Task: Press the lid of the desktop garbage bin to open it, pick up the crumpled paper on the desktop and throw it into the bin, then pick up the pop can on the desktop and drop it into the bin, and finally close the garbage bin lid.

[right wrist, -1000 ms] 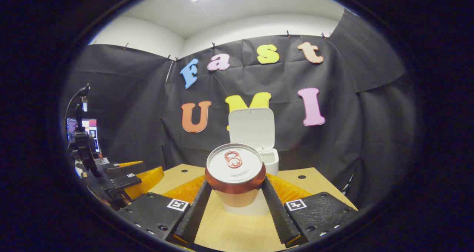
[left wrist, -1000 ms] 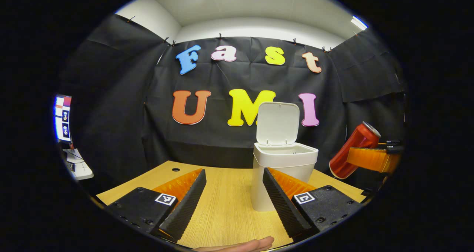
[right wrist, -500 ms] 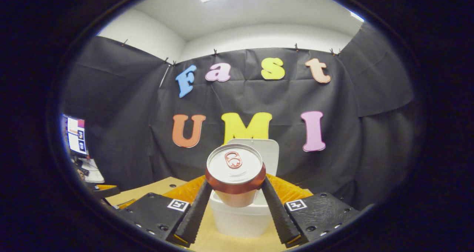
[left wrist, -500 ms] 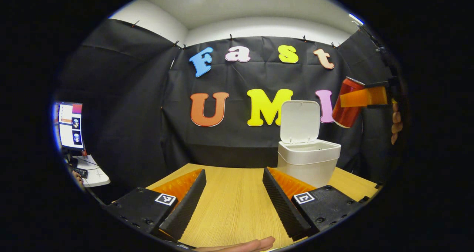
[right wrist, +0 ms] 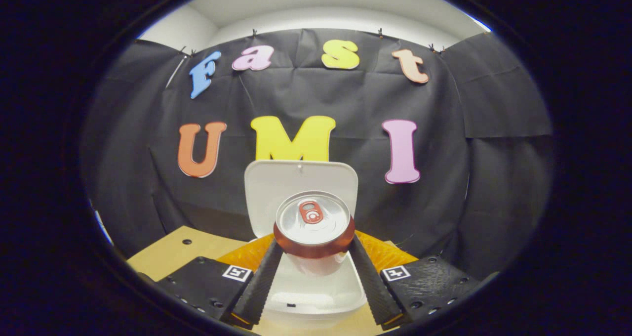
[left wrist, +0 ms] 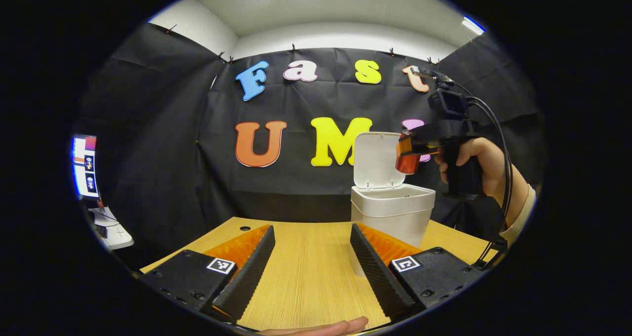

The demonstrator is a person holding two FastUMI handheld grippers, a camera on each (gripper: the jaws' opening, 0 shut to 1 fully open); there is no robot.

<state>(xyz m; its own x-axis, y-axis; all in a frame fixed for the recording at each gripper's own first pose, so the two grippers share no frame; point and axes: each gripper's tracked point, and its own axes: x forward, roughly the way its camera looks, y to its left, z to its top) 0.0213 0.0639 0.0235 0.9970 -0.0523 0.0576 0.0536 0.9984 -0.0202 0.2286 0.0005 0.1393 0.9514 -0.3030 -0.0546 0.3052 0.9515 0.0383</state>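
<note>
Two ribbed right tongs (right wrist: pixel 313 269) clamp round metal can (right wrist: pixel 313 225) over open plastic bin (right wrist: pixel 316 291); left tongs (left wrist: pixel 312 267) spread, empty.

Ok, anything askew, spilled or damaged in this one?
Nothing stands out. The bin stands upright on the desk with its lid open, and the right gripper holds the pop can, undented, over the opening. The left gripper waits open.

bin (right wrist: pixel 316 296) mouth open below | raised lid (right wrist: pixel 301 183) blocks behind (upright)
</note>
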